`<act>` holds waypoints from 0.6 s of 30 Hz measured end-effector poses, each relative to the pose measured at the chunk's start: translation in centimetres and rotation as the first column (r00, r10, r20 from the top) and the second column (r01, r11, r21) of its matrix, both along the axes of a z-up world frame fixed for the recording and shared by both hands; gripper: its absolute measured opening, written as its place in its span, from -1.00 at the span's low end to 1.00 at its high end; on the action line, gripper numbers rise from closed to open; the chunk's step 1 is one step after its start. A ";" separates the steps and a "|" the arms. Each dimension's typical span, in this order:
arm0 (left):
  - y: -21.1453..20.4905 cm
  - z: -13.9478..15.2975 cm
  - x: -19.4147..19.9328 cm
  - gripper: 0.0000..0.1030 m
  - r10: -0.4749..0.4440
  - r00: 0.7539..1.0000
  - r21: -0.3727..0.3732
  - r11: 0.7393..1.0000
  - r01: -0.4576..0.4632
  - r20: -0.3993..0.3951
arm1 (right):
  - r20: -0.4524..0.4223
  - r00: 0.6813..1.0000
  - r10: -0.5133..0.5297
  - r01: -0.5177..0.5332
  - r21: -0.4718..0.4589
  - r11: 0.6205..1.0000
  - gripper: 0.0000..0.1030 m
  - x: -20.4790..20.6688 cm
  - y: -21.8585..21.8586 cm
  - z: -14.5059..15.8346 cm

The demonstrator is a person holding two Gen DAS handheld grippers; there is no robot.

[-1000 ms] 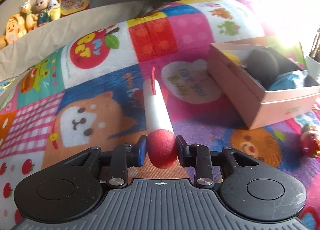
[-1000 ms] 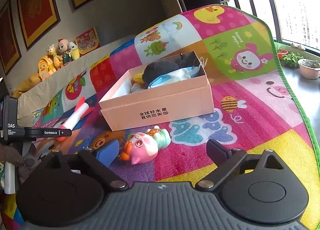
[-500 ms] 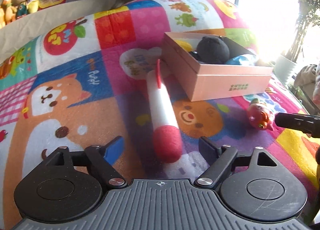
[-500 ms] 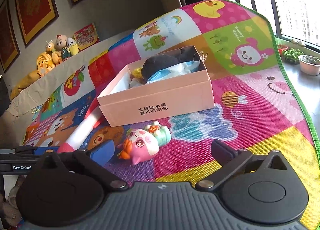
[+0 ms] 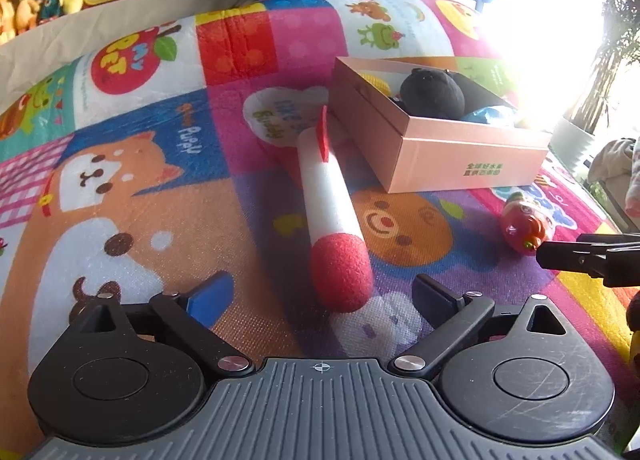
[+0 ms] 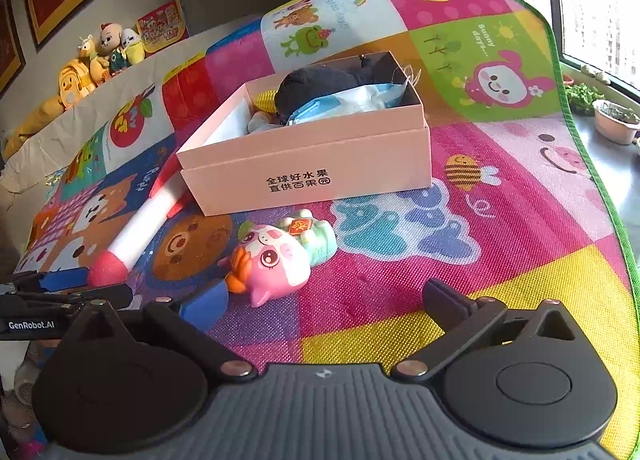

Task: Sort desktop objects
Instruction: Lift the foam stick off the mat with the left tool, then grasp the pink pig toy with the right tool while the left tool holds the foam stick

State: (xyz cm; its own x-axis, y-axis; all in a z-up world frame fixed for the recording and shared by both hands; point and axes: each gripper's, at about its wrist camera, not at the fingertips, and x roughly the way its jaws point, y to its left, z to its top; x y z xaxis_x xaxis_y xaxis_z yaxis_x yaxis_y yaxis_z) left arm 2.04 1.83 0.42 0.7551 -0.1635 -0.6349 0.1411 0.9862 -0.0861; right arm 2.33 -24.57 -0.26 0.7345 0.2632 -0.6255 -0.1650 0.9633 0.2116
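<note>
The foam rocket (image 5: 334,216) lies flat on the colourful play mat (image 5: 120,180). Its long axis runs from its red rounded nose, near the left claw (image 5: 324,294), away to its red-finned tail, which rests just beside the near corner of the pink box (image 5: 432,152). The left claw's jaws are opening, with the nose between them but untouched. The right claw (image 6: 322,304) stands wide apart and holds nothing, with a pink toy figure (image 6: 276,264) lying on the mat just ahead of it.
</note>
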 end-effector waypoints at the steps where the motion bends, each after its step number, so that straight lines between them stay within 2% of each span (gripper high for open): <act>1: 0.0 0.0 0.0 0.94 0.000 1.000 -0.002 1.000 0.000 0.000 | -0.003 1.000 0.001 -0.001 -0.010 1.000 1.00 0.1 0.1 0.0; 5: 0.1 -0.1 0.0 0.94 0.001 1.000 -0.014 1.000 -0.001 0.003 | -0.007 1.000 -0.002 0.001 -0.020 1.000 1.00 0.1 0.3 0.0; 12: 0.2 -0.1 -0.2 0.96 0.010 1.000 -0.024 1.000 -0.010 0.008 | -0.013 1.000 0.009 -0.010 -0.102 0.995 1.00 0.2 1.4 0.0; 15: 0.3 -0.1 -0.2 0.96 0.011 1.000 -0.034 0.999 -0.011 0.009 | 0.023 1.000 0.020 -0.018 -0.095 0.995 1.00 -0.3 1.5 0.7; 18: 0.3 -0.1 -0.2 0.97 0.011 1.000 -0.036 0.999 -0.010 0.008 | 0.054 0.998 0.026 -0.019 -0.127 0.992 0.99 -0.1 2.0 1.3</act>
State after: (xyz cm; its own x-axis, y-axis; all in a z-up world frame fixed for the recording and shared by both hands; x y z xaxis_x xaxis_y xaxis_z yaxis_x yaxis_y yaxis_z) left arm 1.84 2.16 0.35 0.7623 -0.1779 -0.6223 0.1316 0.9840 -0.1201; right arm 2.20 -22.55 1.07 0.7640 0.2019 -0.6128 -0.1952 0.9776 0.0788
